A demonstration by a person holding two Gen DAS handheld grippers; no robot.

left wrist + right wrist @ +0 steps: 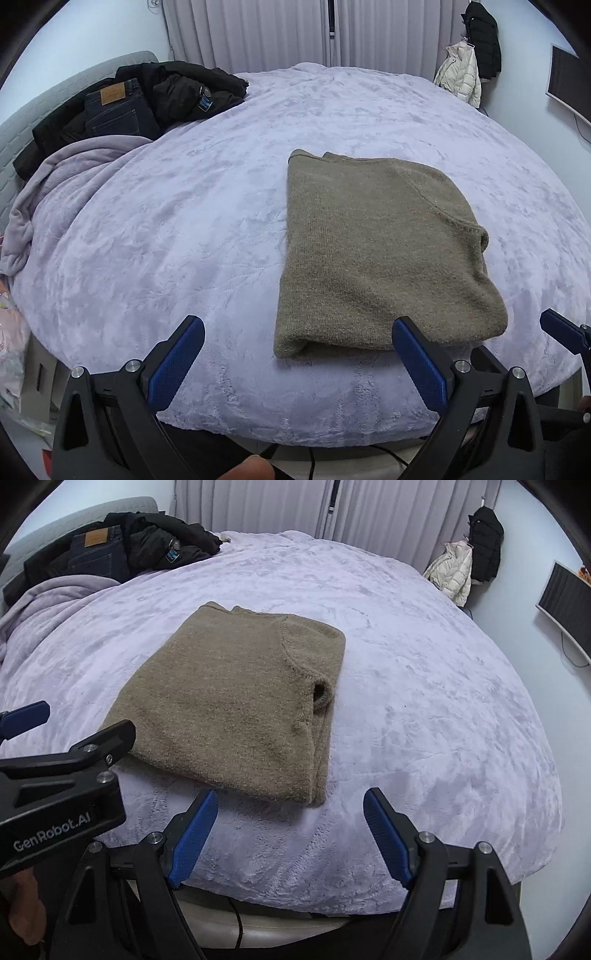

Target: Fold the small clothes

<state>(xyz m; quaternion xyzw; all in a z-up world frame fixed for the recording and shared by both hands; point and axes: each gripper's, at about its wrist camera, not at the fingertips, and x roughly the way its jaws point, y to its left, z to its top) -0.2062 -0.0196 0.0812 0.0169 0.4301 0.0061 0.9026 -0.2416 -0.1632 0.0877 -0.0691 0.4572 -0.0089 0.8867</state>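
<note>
Olive-brown knit sweater (373,254) folded into a rectangle, lying flat on lavender bedspread (184,229), left gripper (299,354) jaws spread wide, empty, at its near edge, right gripper (291,825) likewise wide, empty, dark clothes pile (140,99) far left by headboard.

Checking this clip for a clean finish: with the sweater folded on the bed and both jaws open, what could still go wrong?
1. The sweater has a loose layered edge on its right side; a nudge from the right gripper nearby could splay it.
2. The left gripper has one finger close to the near hem, so pulling away might snag the knit.
3. The plush blanket is soft, so the fold may slump.
</note>
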